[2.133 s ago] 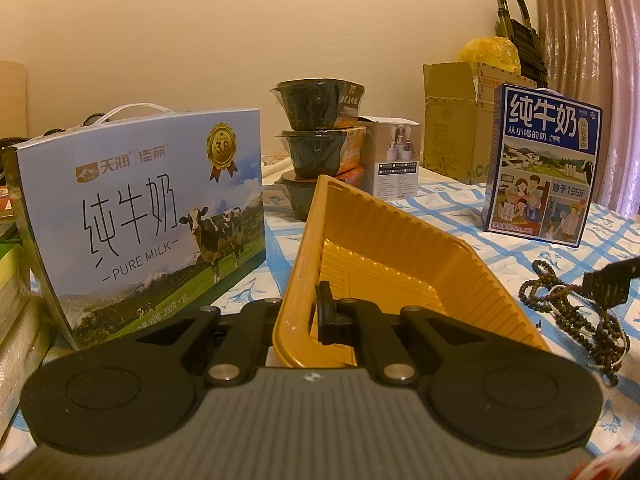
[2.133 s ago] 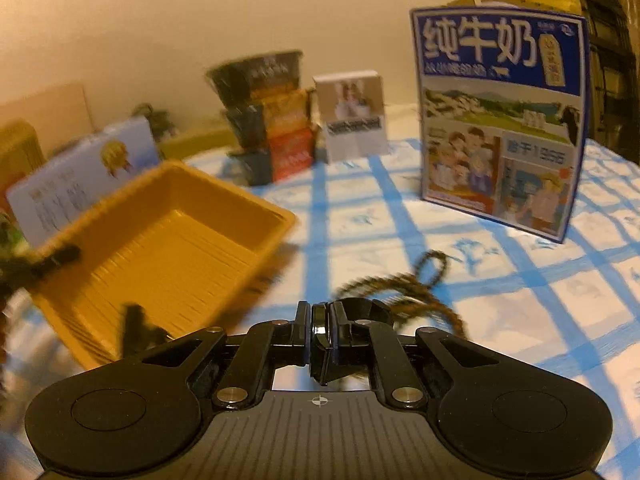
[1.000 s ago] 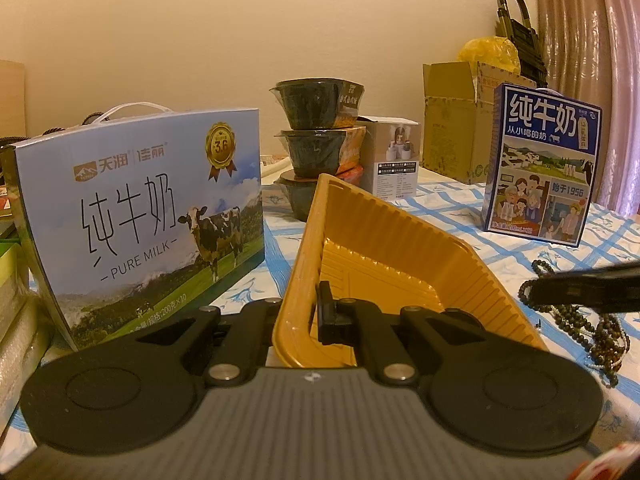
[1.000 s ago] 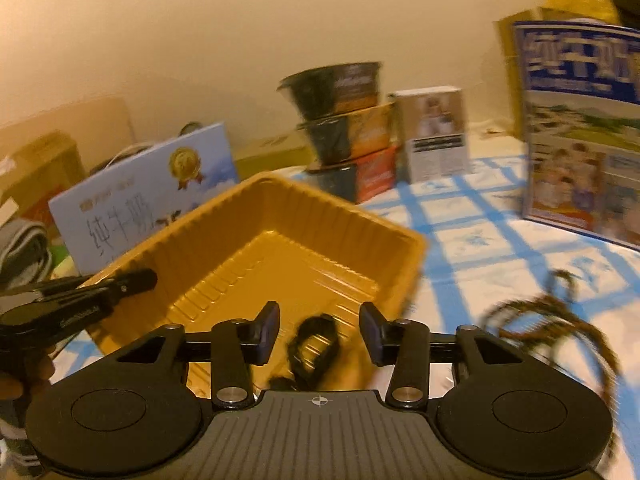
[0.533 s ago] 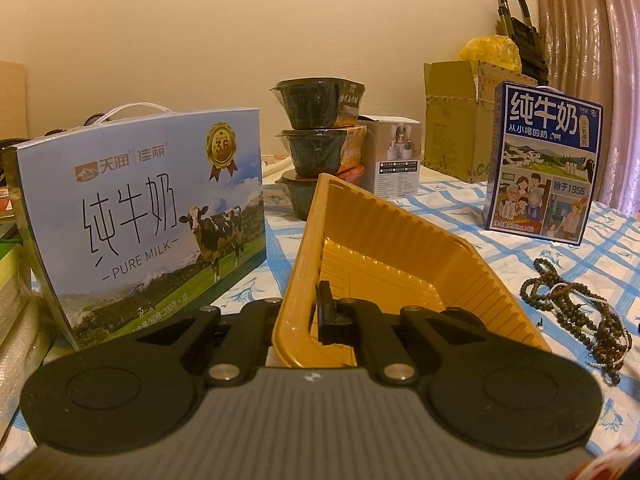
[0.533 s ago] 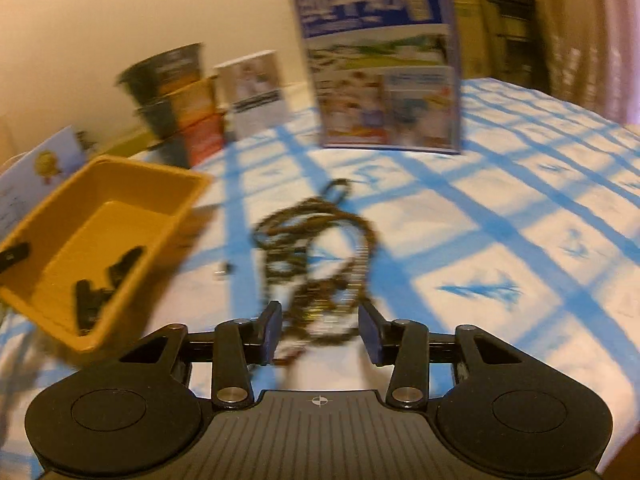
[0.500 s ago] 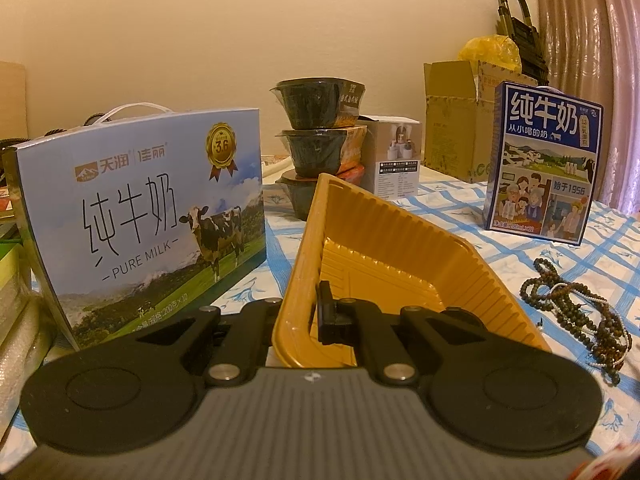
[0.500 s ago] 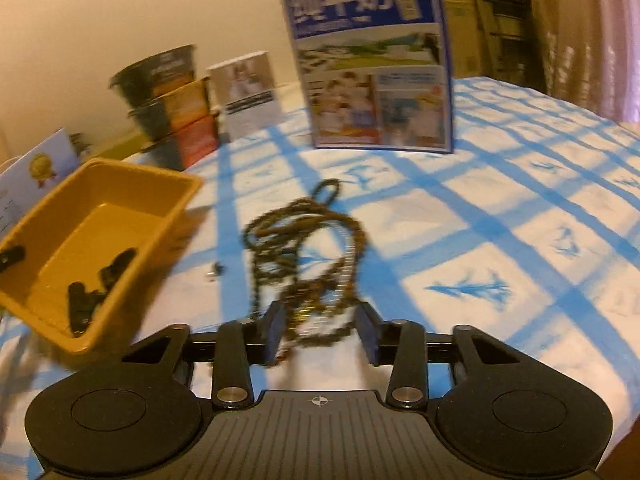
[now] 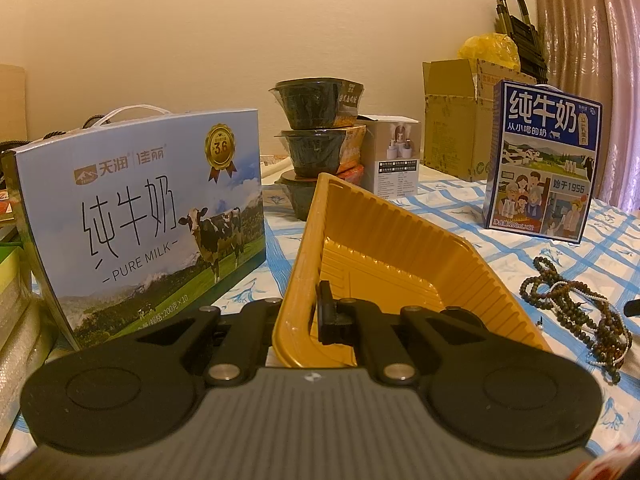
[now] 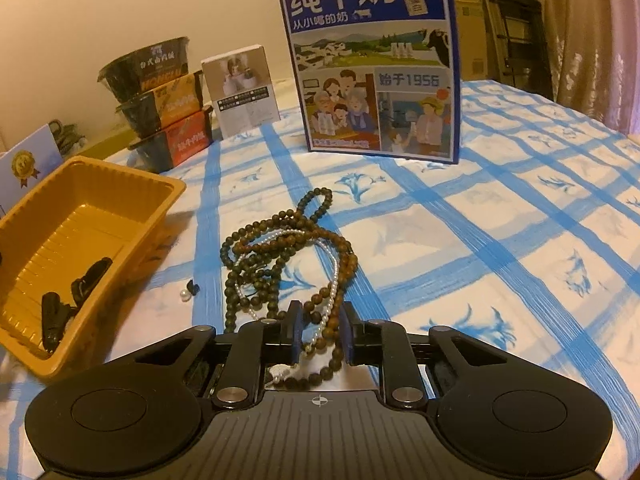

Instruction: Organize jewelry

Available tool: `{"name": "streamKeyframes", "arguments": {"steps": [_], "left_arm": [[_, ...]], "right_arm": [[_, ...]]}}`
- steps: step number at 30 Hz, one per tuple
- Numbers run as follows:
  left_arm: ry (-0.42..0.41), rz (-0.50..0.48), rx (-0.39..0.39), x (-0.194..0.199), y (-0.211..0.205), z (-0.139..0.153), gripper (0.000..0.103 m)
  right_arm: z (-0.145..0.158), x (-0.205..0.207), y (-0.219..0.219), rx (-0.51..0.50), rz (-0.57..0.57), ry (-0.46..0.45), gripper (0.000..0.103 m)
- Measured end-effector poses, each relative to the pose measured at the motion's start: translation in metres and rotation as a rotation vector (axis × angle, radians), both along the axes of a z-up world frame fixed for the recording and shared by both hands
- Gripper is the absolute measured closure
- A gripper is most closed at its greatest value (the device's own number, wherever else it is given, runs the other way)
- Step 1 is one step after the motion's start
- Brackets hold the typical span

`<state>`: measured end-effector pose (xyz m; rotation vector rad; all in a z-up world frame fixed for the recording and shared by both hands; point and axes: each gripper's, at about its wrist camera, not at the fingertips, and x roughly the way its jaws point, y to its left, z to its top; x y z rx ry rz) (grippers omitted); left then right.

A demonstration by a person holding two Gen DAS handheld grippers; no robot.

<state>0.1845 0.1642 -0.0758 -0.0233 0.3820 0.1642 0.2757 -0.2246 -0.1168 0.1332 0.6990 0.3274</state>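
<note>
black left tongs [image 9: 316, 312] are clamped on the near rim of the yellow tray [image 9: 384, 256], tilting it up off the desk [image 10: 500, 240]. my right tongs [image 10: 319, 332] have just been narrowing, and strands of the tangled bead necklaces [image 10: 288, 256] lie between the pads, though i can't tell if they press yet. the rest of the tangle sprawls on the blue-checked cloth, just right of the tray. two black clips [image 10: 70, 300] sit inside the tray. a small pearl earring [image 10: 188, 292] lies between tray and beads. behind stands a blue milk carton [image 10: 372, 60].
</note>
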Motion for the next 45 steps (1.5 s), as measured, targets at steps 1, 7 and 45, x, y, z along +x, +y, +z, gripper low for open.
{"name": "streamKeyframes", "arguments": {"steps": [1, 7, 45], "left_arm": [[0.000, 0.001, -0.002, 0.000, 0.000, 0.000, 0.098], [0.000, 0.001, -0.002, 0.000, 0.000, 0.000, 0.098], [-0.003, 0.005, -0.013, -0.002, -0.001, 0.000, 0.098]], "right_arm": [[-0.001, 0.003, 0.001, -0.003, 0.001, -0.002, 0.082], [-0.009, 0.016, 0.007, -0.027, -0.009, 0.005, 0.084], [0.158, -0.069, -0.021, 0.311, 0.058, -0.389, 0.101]]}}
